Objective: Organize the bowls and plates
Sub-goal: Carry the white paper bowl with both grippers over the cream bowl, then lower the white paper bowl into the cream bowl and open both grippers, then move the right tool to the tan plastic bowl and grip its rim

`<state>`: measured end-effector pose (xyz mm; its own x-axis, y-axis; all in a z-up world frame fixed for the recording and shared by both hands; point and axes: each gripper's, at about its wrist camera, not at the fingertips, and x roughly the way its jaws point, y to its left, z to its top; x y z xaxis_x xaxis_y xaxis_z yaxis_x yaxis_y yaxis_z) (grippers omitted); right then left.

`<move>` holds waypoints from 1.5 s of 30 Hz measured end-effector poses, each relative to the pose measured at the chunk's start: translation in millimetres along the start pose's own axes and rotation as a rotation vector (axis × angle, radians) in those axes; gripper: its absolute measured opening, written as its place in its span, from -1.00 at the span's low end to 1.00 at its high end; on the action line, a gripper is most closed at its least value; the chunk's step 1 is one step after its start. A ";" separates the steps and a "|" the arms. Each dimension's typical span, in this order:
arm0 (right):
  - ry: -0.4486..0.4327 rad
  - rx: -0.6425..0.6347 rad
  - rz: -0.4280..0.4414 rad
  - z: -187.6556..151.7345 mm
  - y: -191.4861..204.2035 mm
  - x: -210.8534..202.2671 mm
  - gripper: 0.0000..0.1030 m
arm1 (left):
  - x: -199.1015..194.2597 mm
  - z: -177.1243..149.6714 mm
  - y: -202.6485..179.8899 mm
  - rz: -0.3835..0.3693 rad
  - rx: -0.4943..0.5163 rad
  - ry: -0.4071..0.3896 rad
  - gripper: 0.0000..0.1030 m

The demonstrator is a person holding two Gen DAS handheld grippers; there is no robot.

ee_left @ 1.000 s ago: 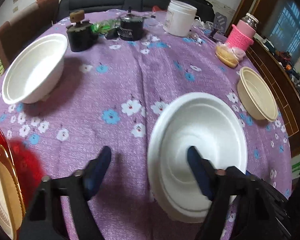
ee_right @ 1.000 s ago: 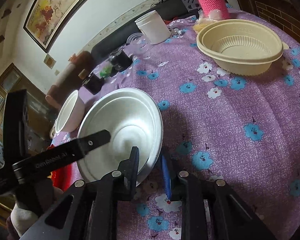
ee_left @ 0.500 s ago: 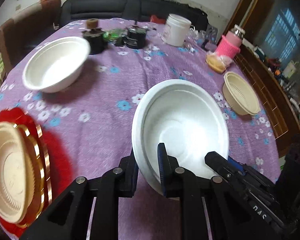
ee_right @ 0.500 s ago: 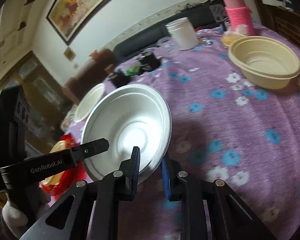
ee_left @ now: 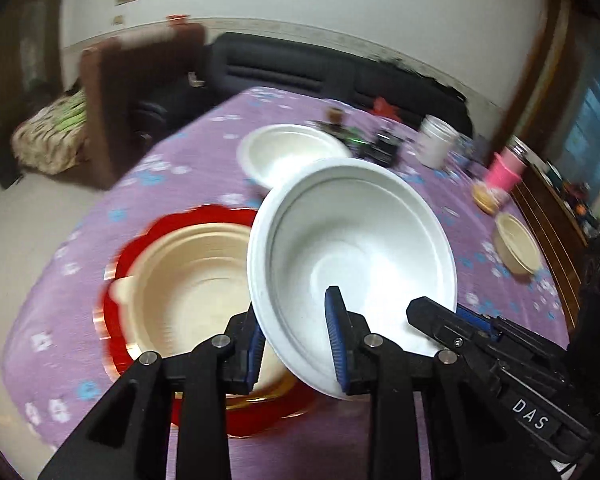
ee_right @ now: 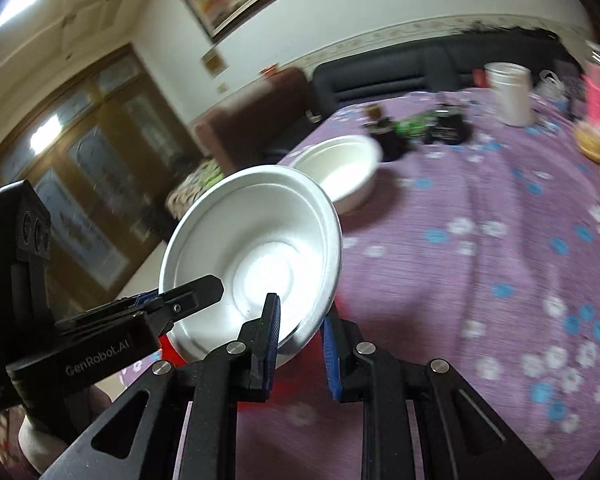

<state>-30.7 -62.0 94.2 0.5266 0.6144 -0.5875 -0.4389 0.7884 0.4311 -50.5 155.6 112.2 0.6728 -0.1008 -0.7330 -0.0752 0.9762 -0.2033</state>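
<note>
Both grippers are shut on the rim of one white bowl [ee_left: 356,240], held tilted in the air; it also shows in the right wrist view [ee_right: 256,252]. My left gripper [ee_left: 296,344] clamps its near-left rim; my right gripper [ee_right: 300,340] clamps its near-right rim and shows in the left wrist view [ee_left: 452,320]. Below left, a beige bowl [ee_left: 188,284] sits on a red plate [ee_left: 128,248]. A second white bowl [ee_left: 288,152] stands farther back on the purple cloth, also in the right wrist view [ee_right: 340,168]. A beige bowl [ee_left: 516,244] stands at the right.
At the back of the table [ee_right: 480,264] stand a white jar [ee_left: 436,146], dark small containers [ee_left: 384,146], a pink-sleeved bottle [ee_left: 504,168] and a small snack dish [ee_left: 488,200]. A brown chair [ee_left: 140,92] and a dark sofa [ee_left: 300,68] stand beyond the table edge.
The white bowl has been lifted off the cloth and carried left, now above the red plate with the beige bowl. Both grippers keep their hold on its rim.
</note>
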 end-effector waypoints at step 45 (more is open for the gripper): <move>-0.099 -0.177 -0.314 -26.7 36.6 22.0 0.36 | -46.4 -40.5 23.1 0.262 0.101 -0.183 0.64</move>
<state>-54.6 -20.5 78.8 0.7200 0.3499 -0.5993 -0.3591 0.9268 0.1097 -113.2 175.1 115.3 0.7621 0.1837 -0.6209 -0.1960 0.9794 0.0491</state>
